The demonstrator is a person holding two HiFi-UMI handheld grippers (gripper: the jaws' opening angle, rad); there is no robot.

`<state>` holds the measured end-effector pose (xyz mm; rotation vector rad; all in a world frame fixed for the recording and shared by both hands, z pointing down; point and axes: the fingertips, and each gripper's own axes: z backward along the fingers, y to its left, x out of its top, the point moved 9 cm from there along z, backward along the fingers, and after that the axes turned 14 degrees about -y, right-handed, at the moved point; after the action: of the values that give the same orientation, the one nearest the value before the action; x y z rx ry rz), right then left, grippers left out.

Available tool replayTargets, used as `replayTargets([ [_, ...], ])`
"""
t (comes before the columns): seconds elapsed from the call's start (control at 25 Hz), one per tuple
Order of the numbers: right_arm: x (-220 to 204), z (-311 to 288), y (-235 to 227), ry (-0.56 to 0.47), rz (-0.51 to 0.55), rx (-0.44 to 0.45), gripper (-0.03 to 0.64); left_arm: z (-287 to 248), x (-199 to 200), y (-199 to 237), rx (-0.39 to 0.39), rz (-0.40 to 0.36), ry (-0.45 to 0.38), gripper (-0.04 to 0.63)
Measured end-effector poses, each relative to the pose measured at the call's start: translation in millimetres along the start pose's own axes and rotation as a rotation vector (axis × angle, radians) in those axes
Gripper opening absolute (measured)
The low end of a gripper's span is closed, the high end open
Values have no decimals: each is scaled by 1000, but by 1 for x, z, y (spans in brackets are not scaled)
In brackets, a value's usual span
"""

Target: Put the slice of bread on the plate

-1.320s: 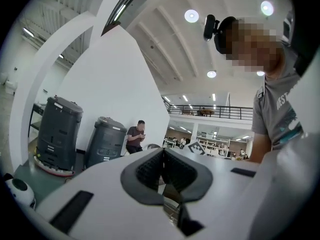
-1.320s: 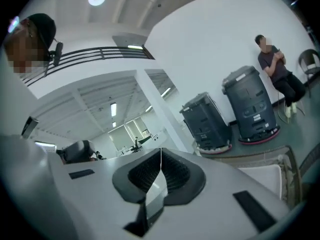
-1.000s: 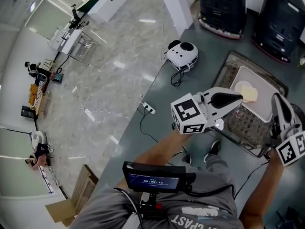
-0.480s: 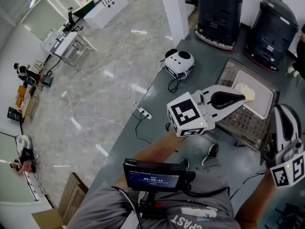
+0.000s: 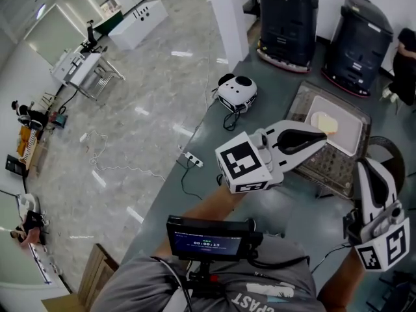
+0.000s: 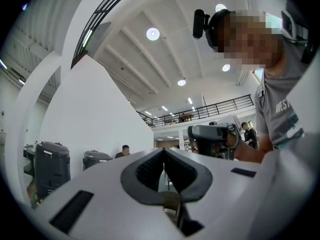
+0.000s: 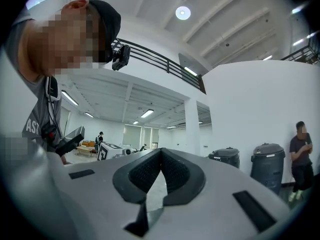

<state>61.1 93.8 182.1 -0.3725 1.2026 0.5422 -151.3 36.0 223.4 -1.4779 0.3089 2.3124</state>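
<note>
A pale slice of bread (image 5: 324,122) lies on a white rectangular plate (image 5: 351,132), which rests on a dark mesh tray (image 5: 325,171) on the grey table. My left gripper (image 5: 322,138) hovers just in front of the bread and above the tray, jaws shut and empty. My right gripper (image 5: 365,169) is raised at the lower right, near the tray's right end, also shut with nothing in it. In the left gripper view the left gripper (image 6: 163,152) points out level across the hall with its pads together. The right gripper view shows the same of the right gripper (image 7: 161,152).
A black-and-white panda-shaped device (image 5: 235,91) with a cable sits on the table left of the tray. Two black bins (image 5: 289,18) (image 5: 359,38) stand behind the table. A power strip (image 5: 190,162) lies on the floor. A small screen (image 5: 208,242) hangs at the person's chest.
Both grippers have lifted and drawn back towards the person. The right gripper has slid down the picture away from the plate. The bread has stayed on the plate.
</note>
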Motion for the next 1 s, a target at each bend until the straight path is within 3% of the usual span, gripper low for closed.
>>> replayTargets([
  [0.28,3,35,0,87,24,12,5,-20,-19,-33,14,19,1,9],
  [1.0,25,81,1,83,30,5,5,-46,-17,-81,-3,1,-1,9],
])
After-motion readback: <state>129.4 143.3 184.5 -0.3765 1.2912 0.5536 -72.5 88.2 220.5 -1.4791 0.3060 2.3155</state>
